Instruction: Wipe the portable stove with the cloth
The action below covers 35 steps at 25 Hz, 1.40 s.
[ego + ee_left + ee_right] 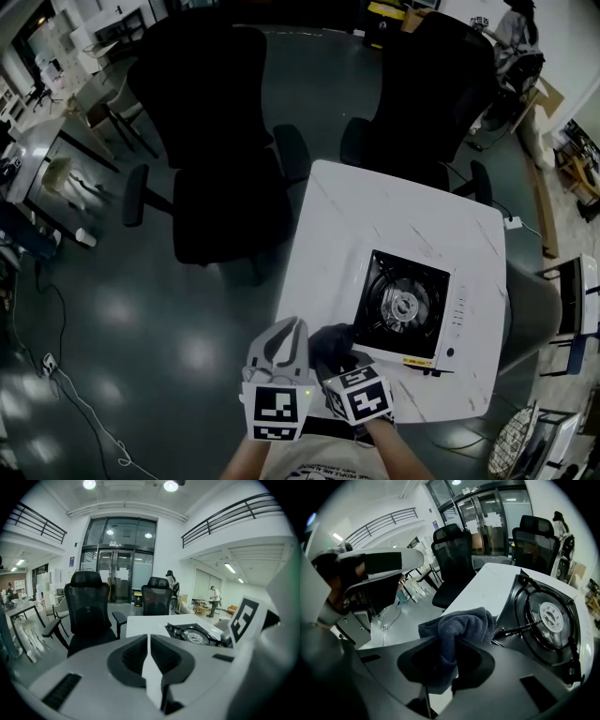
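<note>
The right gripper view shows the right gripper (446, 660) clenched on the dark cloth (461, 624), which is bunched against the portable stove's (548, 616) near-left corner. The head view places that stove on the white table's (375, 206) right half. In the left gripper view, the left gripper (149, 644) is pressed together and empty.

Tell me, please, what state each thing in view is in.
left gripper: shut, empty.
right gripper: shut on the cloth.
cloth: bunched, clamped, beside the stove's edge.
portable stove: flat on the table, burner bare, no pot.
</note>
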Each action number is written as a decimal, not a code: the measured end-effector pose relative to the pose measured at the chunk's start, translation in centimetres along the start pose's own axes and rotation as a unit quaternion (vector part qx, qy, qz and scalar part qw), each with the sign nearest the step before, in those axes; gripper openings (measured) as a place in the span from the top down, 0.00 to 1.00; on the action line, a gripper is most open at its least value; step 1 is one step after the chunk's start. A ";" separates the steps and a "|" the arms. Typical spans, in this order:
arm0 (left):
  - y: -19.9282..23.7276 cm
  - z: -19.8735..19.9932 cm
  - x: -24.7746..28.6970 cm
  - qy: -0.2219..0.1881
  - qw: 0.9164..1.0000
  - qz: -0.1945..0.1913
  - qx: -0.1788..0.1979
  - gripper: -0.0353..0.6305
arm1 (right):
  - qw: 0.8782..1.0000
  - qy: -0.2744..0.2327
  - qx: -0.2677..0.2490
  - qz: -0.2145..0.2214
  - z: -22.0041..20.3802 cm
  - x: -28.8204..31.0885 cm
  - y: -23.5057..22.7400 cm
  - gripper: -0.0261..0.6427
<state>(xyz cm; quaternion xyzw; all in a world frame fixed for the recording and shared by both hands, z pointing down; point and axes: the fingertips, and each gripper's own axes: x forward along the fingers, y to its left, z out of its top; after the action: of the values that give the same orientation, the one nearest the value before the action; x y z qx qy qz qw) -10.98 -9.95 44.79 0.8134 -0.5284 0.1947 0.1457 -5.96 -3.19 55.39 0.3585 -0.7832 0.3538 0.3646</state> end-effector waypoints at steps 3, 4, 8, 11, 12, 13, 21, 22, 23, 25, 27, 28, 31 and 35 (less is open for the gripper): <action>0.2 0.1 0.1 -0.001 1.000 0.002 -0.002 0.90 | 1.000 0.002 0.003 0.009 0.6 -0.1 0.1 0.83; 0.3 0.2 0.2 -0.001 1.000 0.003 -0.002 0.90 | 1.000 0.003 0.005 0.012 0.8 -0.2 0.0 0.83; 0.5 0.4 0.6 0.000 1.000 0.006 -0.004 0.90 | 1.000 0.006 0.020 0.023 1.6 -0.1 -0.3 0.83; 0.7 0.4 0.9 0.000 1.000 0.007 -0.005 0.90 | 1.000 0.002 0.018 0.024 2.5 0.1 -0.6 0.83; 0.8 0.4 1.0 0.000 1.000 0.007 -0.005 0.90 | 1.000 0.002 0.015 0.023 2.8 0.2 -0.8 0.83; 0.8 0.4 1.1 0.001 1.000 0.007 -0.006 0.90 | 1.000 0.004 0.013 0.023 3.0 0.3 -0.9 0.83; 1.3 0.8 1.9 0.003 1.000 0.010 -0.005 0.90 | 0.999 0.018 0.012 0.039 4.1 0.8 -1.6 0.83; 1.4 0.9 1.9 0.003 1.000 0.011 -0.006 0.90 | 0.999 0.019 0.010 0.040 4.3 0.9 -1.6 0.83; 1.5 0.9 2.0 0.003 1.000 0.012 -0.006 0.90 | 0.999 0.020 0.008 0.042 4.5 0.9 -1.6 0.83; 1.5 0.9 2.1 0.004 1.000 0.013 -0.007 0.90 | 0.999 0.021 0.004 0.041 4.9 1.0 -1.7 0.83; 1.7 0.8 2.2 0.005 1.000 0.014 -0.008 0.90 | 0.999 0.023 -0.001 0.037 5.4 1.2 -2.0 0.83; 1.8 0.8 2.3 0.005 1.000 0.014 -0.009 0.90 | 0.999 0.025 -0.004 0.033 5.8 1.3 -2.2 0.83; 2.0 0.9 2.4 0.007 1.000 0.016 -0.011 0.90 | 0.999 0.025 -0.018 0.018 7.0 1.3 -3.0 0.83; 2.0 0.9 2.6 0.008 1.000 0.018 -0.011 0.90 | 0.999 0.021 -0.027 -0.002 8.5 1.7 -4.9 0.83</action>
<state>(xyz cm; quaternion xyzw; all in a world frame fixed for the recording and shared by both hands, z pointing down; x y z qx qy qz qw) -11.75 -13.26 45.26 0.8006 -0.5436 0.1983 0.1554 -5.47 -13.04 54.05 0.3423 -0.7838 0.3395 0.3914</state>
